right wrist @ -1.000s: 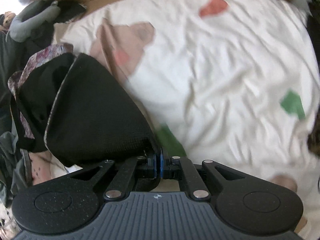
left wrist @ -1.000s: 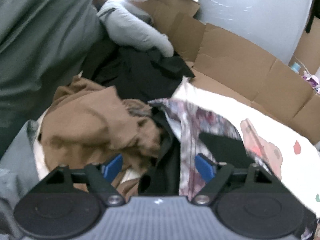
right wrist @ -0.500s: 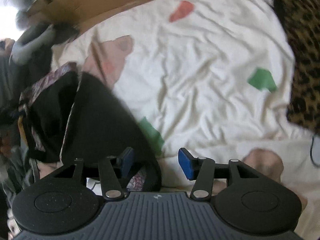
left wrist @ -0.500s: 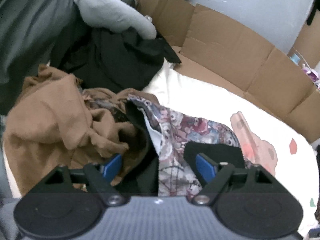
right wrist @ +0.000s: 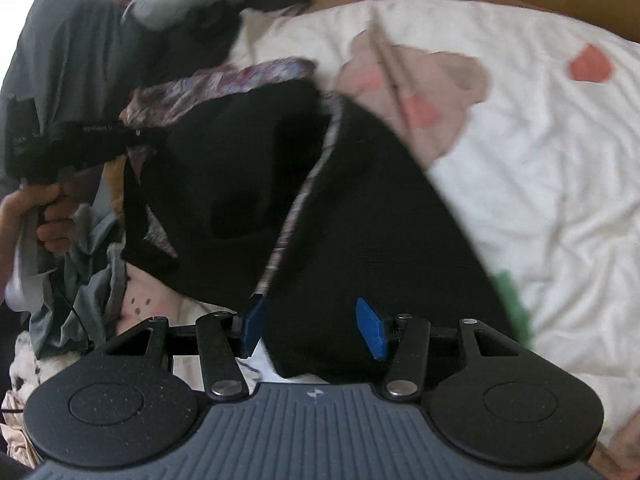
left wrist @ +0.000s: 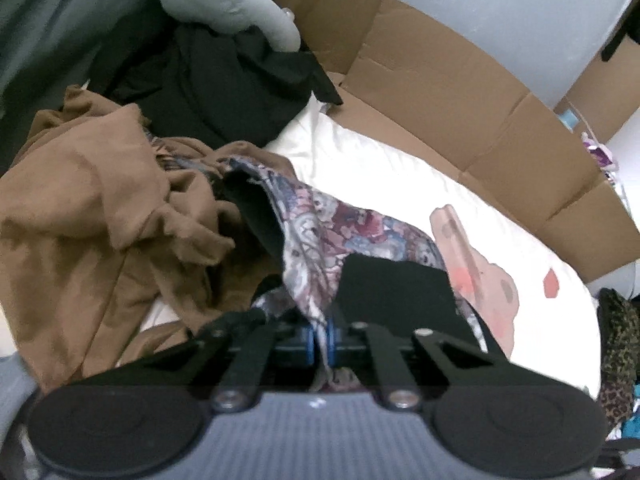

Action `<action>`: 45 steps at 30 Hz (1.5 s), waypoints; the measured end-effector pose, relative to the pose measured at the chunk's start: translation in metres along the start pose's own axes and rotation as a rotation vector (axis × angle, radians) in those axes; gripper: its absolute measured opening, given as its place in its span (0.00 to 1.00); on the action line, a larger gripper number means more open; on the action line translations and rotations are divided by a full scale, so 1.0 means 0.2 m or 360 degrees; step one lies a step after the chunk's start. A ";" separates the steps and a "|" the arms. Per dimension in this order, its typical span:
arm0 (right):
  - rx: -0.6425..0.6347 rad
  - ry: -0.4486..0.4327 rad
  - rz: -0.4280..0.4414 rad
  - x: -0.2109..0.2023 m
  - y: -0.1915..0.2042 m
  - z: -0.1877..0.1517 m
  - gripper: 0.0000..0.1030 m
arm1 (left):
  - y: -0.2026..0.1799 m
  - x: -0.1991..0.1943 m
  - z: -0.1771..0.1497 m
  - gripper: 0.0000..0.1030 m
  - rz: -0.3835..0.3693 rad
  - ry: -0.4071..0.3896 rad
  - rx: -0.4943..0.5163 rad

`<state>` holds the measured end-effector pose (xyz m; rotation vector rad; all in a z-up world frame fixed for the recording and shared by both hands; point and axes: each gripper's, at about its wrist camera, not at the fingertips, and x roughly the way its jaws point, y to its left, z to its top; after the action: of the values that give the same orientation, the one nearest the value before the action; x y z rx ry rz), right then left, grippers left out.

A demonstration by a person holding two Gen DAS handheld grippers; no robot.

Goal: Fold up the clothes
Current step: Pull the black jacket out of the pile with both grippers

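While the left gripper [left wrist: 319, 338] pinches only the patterned garment's [left wrist: 344, 232] edge and the right gripper [right wrist: 312, 326] gapes around its black lining, a tug could slip it free onto the bedsheet [right wrist: 540, 168] ahead.

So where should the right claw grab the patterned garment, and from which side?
Take the near hem of the patterned garment, the black lining edge lying between the open right claw pads. Come from the near side, low over the sheet: that edge lies flat and free, while the left claw pinches the opposite edge.
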<state>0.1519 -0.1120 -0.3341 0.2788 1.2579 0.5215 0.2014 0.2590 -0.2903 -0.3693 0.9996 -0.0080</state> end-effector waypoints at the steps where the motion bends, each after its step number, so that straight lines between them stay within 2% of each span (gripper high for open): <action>1: -0.0014 0.0009 0.0004 0.03 0.03 0.01 0.55 | 0.00 -0.02 -0.01 0.04 -0.0005 -0.0003 -0.0003; 4: -0.0068 0.0036 -0.0009 0.10 0.10 0.04 0.55 | 0.02 -0.10 -0.04 0.04 -0.0014 -0.0016 -0.0009; 9: -0.0204 0.0062 -0.0132 0.21 0.20 0.05 0.54 | 0.06 -0.24 -0.11 0.03 -0.0019 -0.0030 -0.0049; 10: -0.0221 0.0083 -0.0158 0.23 0.20 0.04 0.47 | 0.07 -0.27 -0.13 0.02 -0.0016 -0.0030 -0.0058; 11: -0.0238 0.0104 -0.0184 0.25 0.20 0.04 0.25 | 0.07 -0.30 -0.14 0.02 -0.0008 -0.0027 -0.0066; 12: -0.0251 0.0123 -0.0204 0.27 0.20 0.04 0.11 | 0.07 -0.33 -0.16 0.02 0.0000 -0.0024 -0.0074; 13: -0.0241 0.0130 -0.0192 0.27 0.19 0.04 0.01 | 0.08 -0.36 -0.18 0.02 0.0009 -0.0021 -0.0081; 18: -0.0214 0.0076 -0.0198 0.11 0.13 0.05 0.00 | 0.08 -0.52 -0.26 0.02 0.0055 -0.0012 -0.0078; 24: 0.0010 -0.0126 -0.0309 -0.23 -0.11 0.12 0.00 | 0.03 -0.70 -0.36 0.02 0.0143 -0.0010 -0.0039; 30: 0.0165 -0.0259 -0.0385 -0.52 -0.31 0.07 0.00 | 0.00 -0.86 -0.47 0.02 0.0217 0.0023 -0.0043; 36: 0.0239 -0.0299 -0.0455 -0.70 -0.40 -0.06 0.00 | 0.05 -0.91 -0.60 0.02 0.0216 0.0073 -0.0073; 45: 0.0292 -0.0253 -0.0591 -0.86 -0.42 -0.23 0.00 | 0.21 -0.98 -0.83 0.02 0.0230 0.0180 -0.0153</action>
<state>0.0906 -0.2762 -0.2443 0.2282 1.1684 0.0636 -0.0494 0.2827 -0.2222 -0.3873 1.1392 0.1515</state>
